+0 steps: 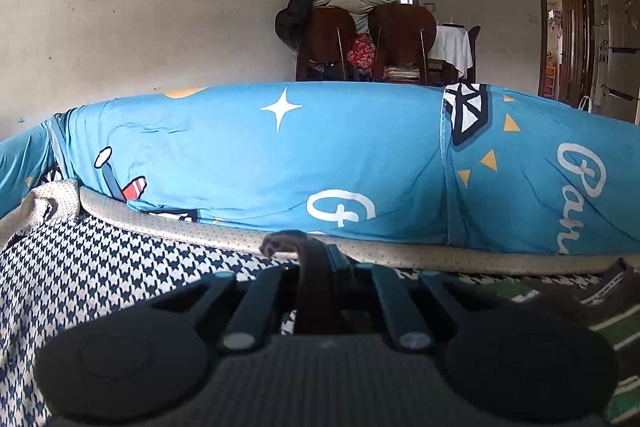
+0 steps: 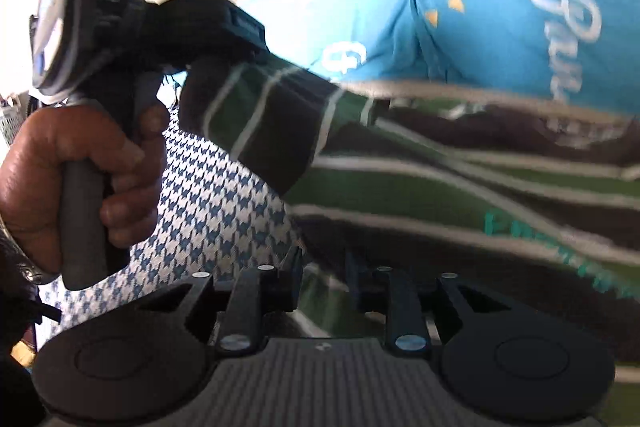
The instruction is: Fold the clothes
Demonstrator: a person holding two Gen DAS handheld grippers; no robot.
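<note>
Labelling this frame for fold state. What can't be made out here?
- Left wrist: the jaws' tips sit under a dark fabric fold; which garment it belongs to is unclear.
- Right wrist: motion blur smears the striped garment; its teal lettering is unreadable.
- Both views: garment outlines run off the frame edges.
- Right wrist: the left gripper has its tips buried in striped cloth.

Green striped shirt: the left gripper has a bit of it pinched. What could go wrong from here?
1. The left gripper seems to hold only a small dark fold of the striped shirt, so it may slip out when lifted.
2. The right gripper is open over the shirt and the view is blurred; closing now could catch the checked cloth underneath too.
3. The grippers are close together and could bump.
</note>
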